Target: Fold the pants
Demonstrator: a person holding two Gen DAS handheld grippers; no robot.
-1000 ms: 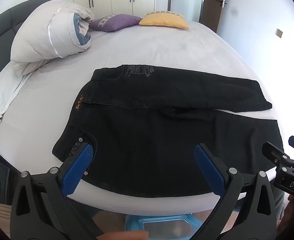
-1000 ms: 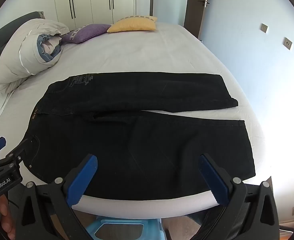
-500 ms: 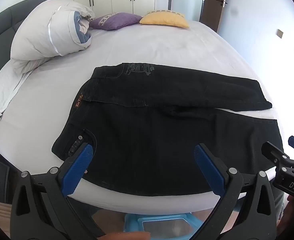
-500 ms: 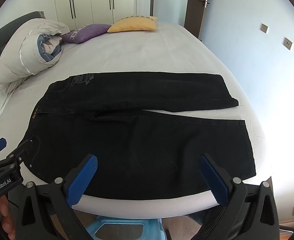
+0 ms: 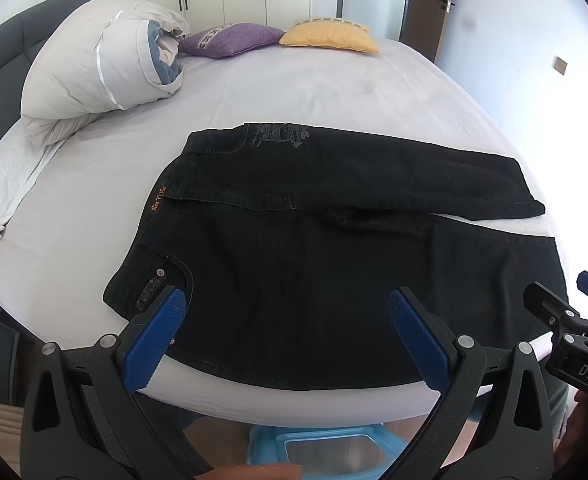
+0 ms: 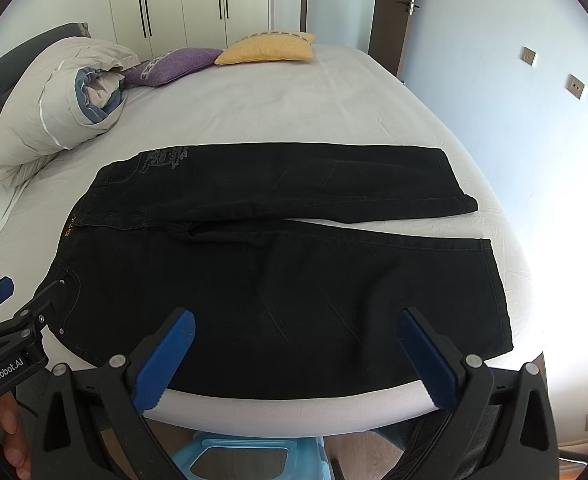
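Pants (image 5: 334, 240) lie spread flat on the bed (image 5: 294, 80), near leg along the front edge. Both the left hand-held gripper (image 5: 286, 332) and right hand-held gripper (image 6: 294, 356) hover released, grasping nothing. A one-layer pinch could drag the denim off the mattress, bunching the fold.

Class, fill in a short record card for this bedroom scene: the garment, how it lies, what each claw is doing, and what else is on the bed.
garment: black pants
layout: spread flat on the bed, waistband to the left, legs to the right, slightly apart
left claw: open, empty, over the near edge by the waist
right claw: open, empty, over the near leg
folding: not yet begun
other items: rolled duvet, purple cushion, yellow cushion
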